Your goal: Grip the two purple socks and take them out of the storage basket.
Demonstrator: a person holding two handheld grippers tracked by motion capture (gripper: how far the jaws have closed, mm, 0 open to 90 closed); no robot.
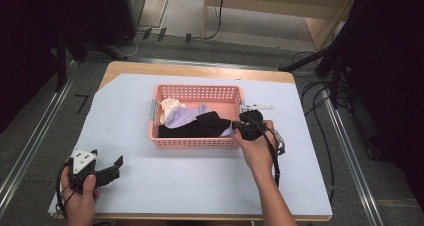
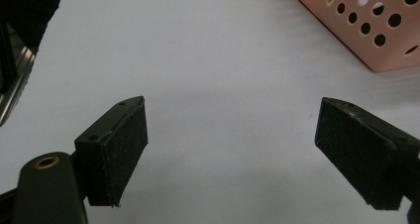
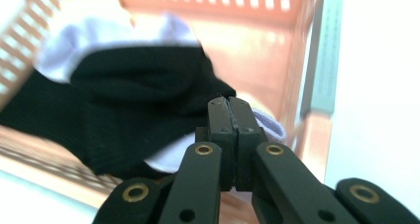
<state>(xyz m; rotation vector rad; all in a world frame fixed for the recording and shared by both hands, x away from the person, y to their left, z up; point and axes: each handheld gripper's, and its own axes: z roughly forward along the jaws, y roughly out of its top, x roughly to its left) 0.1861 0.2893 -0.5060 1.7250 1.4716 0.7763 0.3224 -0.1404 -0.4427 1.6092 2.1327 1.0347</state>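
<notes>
Because my right claw (image 3: 229, 101) has its jaws pressed flat together with no cloth visibly pinched between them, I read it as clenched on nothing, tips poised just over the black garment (image 3: 133, 100) at the near right corner of the pink basket (image 1: 195, 142). Just beyond the tips a pale lilac piece (image 3: 270, 122) peeks out from under the black one, and farther off more lilac cloth (image 3: 74, 45) lies toward the basket's far wall; from above, a cream piece (image 1: 170, 106) sits in the far left corner. My left claw (image 2: 230, 144) is released, jaws wide apart over the bare white table cover (image 2: 223, 60), well clear of the basket, which shows only as a corner ahead and to its right. The risk, as I judge it: closed jaws will merely push the cloth down, or, once reopened, take two layers at once, since the black and lilac pieces overlap right under the tips. The basket might slide too, with nothing bracing it. I can read no brand, label or writing anywhere.
</notes>
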